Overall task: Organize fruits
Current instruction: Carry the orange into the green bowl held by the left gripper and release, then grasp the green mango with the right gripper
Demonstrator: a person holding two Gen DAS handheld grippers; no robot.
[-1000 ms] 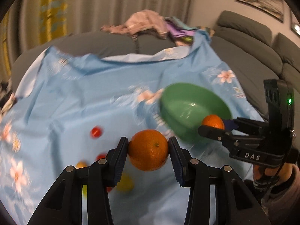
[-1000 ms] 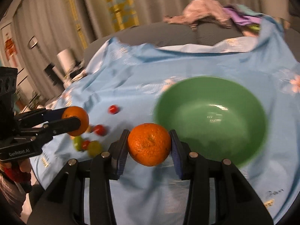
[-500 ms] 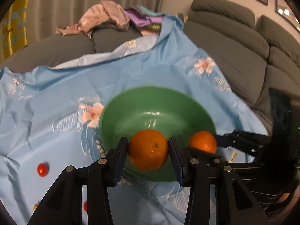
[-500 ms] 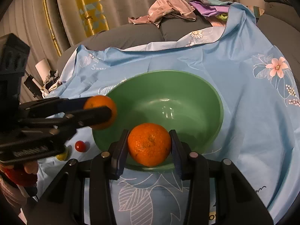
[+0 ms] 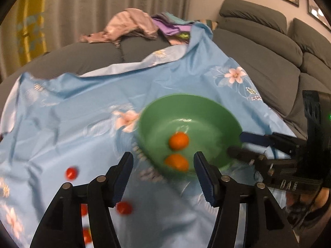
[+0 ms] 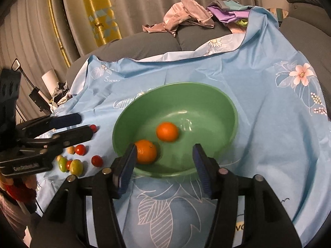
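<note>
Both oranges have dropped out of the grippers since half a second ago and now sit loose in the green bowl, and both sets of jaws have spread wide with nothing between them. From the left wrist view, the left gripper [image 5: 163, 166] hangs spread over the near left edge of the bowl [image 5: 206, 101], which looks smeared with motion blur. One orange [image 5: 179, 140] sits near the middle of the bowl and the other orange [image 5: 176, 162] lies closer to the near rim, the two just beside each other. The right gripper [image 5: 238, 143] pokes in from the right, its tips at the bowl's right rim and parted. A few cherry tomatoes [image 5: 71, 173] are scattered on the blue flowered cloth [image 5: 82, 103] left of the bowl, apart from it. Switching to the right wrist view, the right gripper [image 6: 164, 165] hovers spread over the near rim of the bowl [image 6: 227, 101]. One orange [image 6: 146, 151] rests right by its left finger [image 6: 126, 167], and the second orange [image 6: 167, 131] sits further in, near the centre. The left gripper [image 6: 85, 127] shows at the left, jaws parted, above a cluster of red tomatoes [image 6: 80, 149] and yellow-green ones [image 6: 76, 166] lying on the cloth [image 6: 269, 103] outside the bowl. A pile of clothes [image 6: 186, 14] lies on the grey sofa [image 6: 144, 43] behind.
</note>
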